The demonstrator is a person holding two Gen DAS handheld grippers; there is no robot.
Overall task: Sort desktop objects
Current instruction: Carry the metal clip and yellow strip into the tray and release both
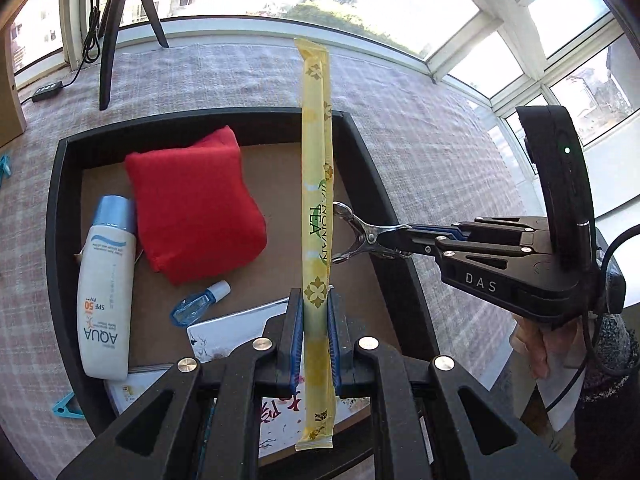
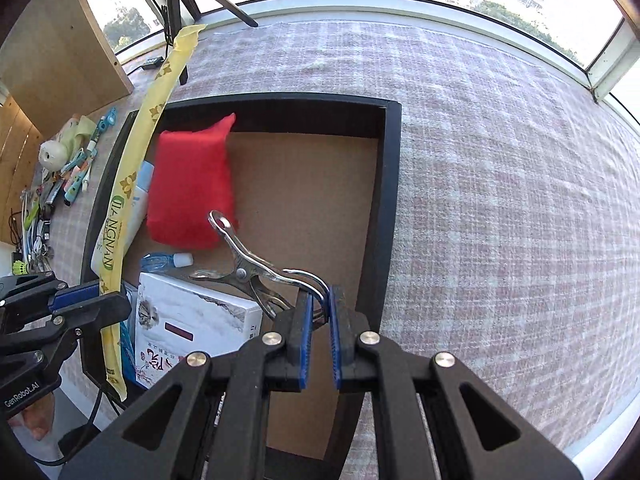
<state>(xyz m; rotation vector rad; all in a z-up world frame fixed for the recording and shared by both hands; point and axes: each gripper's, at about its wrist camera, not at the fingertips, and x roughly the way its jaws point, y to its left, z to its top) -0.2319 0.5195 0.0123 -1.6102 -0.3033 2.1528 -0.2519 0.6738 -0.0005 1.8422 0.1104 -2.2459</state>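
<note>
Left wrist view: my left tool (image 1: 316, 320) pinches a long, glossy yellow tea sachet (image 1: 316, 168) that points to 12 o'clock over the black tray (image 1: 60, 208). My right tool (image 1: 408, 236) clamps a shiny metal spring clip (image 1: 360, 236) at 3 o'clock. On the tray's brown cardboard floor lie a soft red pouch (image 1: 192, 204), a white sunscreen bottle (image 1: 105, 288), a small blue bottle (image 1: 196, 304) and a white box (image 1: 228, 332); checked cloth covers the table (image 1: 420, 128).

Checked tablecloth (image 2: 500, 200) bearing black tray (image 2: 390, 200), tripod (image 1: 110, 40), clutter of small items (image 2: 68, 176)
</note>
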